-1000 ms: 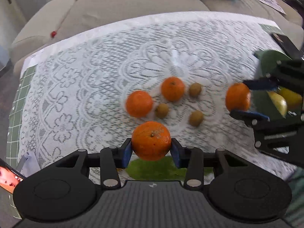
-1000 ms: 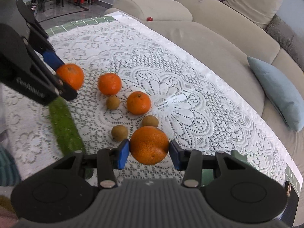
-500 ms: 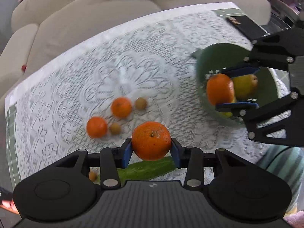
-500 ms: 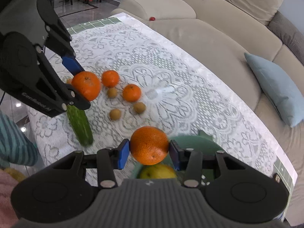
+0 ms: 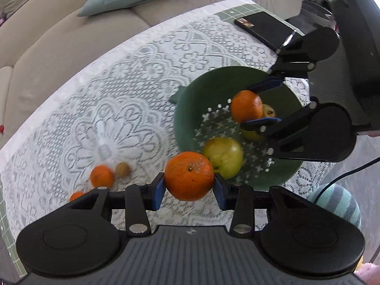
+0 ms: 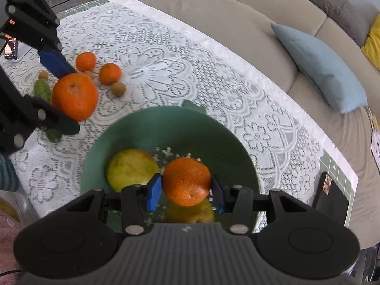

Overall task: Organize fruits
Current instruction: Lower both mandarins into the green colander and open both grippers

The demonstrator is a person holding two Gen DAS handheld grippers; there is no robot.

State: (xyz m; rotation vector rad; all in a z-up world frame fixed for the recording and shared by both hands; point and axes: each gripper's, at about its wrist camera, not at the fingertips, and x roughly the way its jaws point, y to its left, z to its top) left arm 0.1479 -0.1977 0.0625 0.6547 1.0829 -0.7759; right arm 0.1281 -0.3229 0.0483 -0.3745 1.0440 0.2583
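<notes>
We've got an orange in each hand right now. The right gripper (image 6: 186,185) is clamped on an orange (image 6: 187,181) and hangs right over the green bowl (image 6: 152,128), with the apple (image 6: 131,169) just off its left finger and a yellowish fruit (image 6: 190,212) directly underneath. The left gripper (image 5: 189,186) is clamped on the other orange (image 5: 189,175), and it sits short of the bowl's near rim (image 5: 184,128), so not quite over it.

Best way to do this step, we think: bring the right one lower before opening, since dropping from height onto that yellow fruit could bruise it or bounce the orange out. There's bare perforated bottom ahead and to the left of the right gripper, so nudging that way gives a softer landing spot. Open the jaws gently and let the orange roll off.

For the left, we want the orange past the rim first, and the two grippers shouldn't crowd each other. Going one at a time seems safer.

The little oranges (image 6: 109,73) and brown fruit (image 6: 118,88) on the lace cloth (image 6: 178,71) wait out left.
</notes>
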